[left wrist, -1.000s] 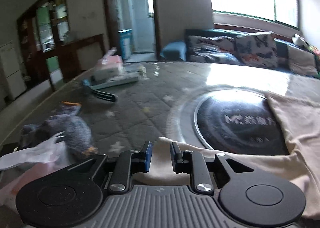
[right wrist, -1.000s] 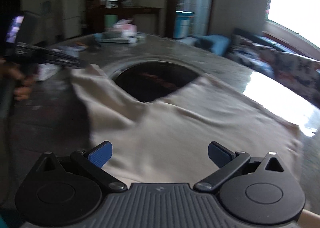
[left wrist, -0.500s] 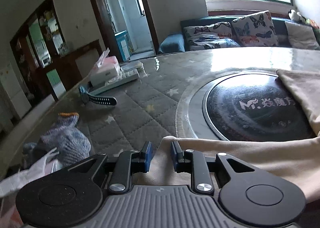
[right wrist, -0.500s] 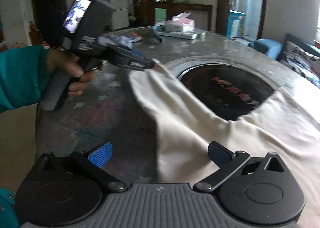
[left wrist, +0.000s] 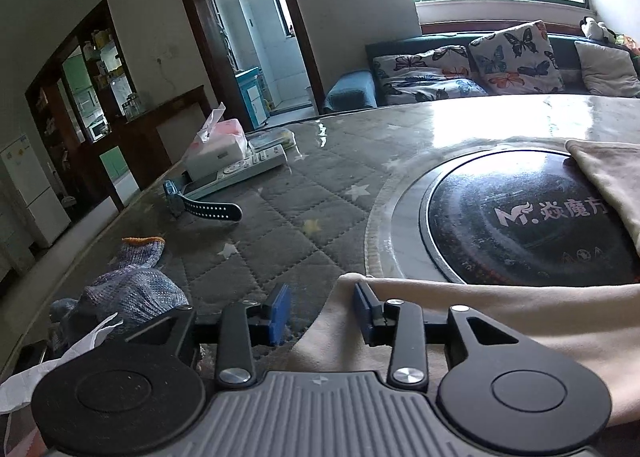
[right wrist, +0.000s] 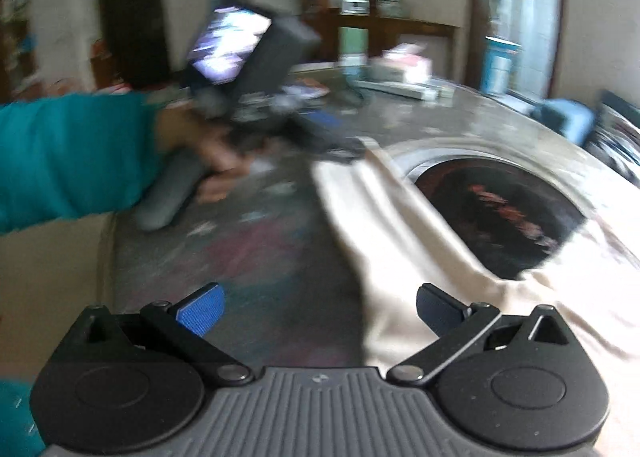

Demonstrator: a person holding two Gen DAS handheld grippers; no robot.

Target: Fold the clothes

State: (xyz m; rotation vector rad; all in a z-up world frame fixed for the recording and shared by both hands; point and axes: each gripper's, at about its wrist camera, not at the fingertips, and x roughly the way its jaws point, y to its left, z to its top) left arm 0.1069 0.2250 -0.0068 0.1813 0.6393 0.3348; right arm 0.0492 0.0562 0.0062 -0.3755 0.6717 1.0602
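A beige garment (left wrist: 500, 317) lies spread on the round table, partly over the black cooktop disc (left wrist: 520, 225). My left gripper (left wrist: 321, 312) sits at the garment's near-left corner and its jaws are opening. The cloth edge lies in the gap beside the right pad (left wrist: 362, 311); the left pad stands clear of it. In the blurred right wrist view the garment (right wrist: 400, 225) runs under my right gripper (right wrist: 318, 315), which stands wide open above its near edge and grips nothing. A hand in a teal sleeve (right wrist: 72, 161) holds the left gripper (right wrist: 344, 147) at the cloth's far corner.
On the quilted table cover (left wrist: 280, 241) lie a knitted glove (left wrist: 132, 293), a dark watch strap (left wrist: 208, 209), a tissue box (left wrist: 218, 145) and a long white remote (left wrist: 244, 173). A white plastic bag (left wrist: 48, 369) sits at the near left edge. A sofa (left wrist: 480, 69) stands beyond.
The left jaws have spread apart and let go of the cloth corner that they pinched. The right gripper has swung left along the garment's edge, still wide open.
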